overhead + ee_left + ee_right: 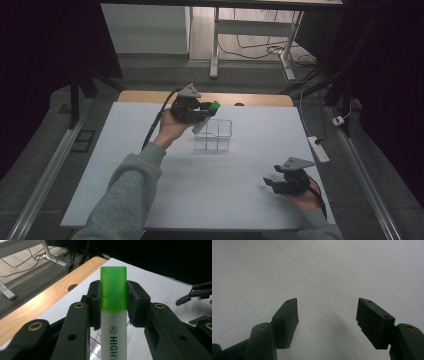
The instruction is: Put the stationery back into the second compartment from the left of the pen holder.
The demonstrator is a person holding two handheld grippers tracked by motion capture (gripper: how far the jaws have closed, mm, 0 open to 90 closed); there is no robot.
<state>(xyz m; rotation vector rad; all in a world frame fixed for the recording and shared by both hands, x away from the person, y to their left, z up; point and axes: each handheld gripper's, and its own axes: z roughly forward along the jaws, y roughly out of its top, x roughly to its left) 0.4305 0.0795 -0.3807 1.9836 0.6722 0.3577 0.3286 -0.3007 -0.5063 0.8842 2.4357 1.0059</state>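
The left tool [113, 300] is clenched on a green-capped highlighter [113, 315], its pads pressing on the cap and the very top of the white barrel. In the high view the marker [206, 116] hangs tilted, just above the near-left corner of a clear plastic organizer [215, 135] with thin divider walls, which stands on the white tabletop [225, 200].

The risk, as I judge it, lies in that grip. The cap is smooth, glossy, translucent plastic with rounded edges, and the flat black pads bear on only two narrow sides of it. The long barrel below could swing, or the cap could pull off and let the body drop. Because the pen is slanted, its lower end may catch the organizer's rim rather than enter a compartment, and so light a tray would likely slide or tip on the smooth sheet.

The right tool [280, 182] rests low over the tabletop near the right edge, well apart, its ribbed pads [287, 320] spread wide with nothing between them.
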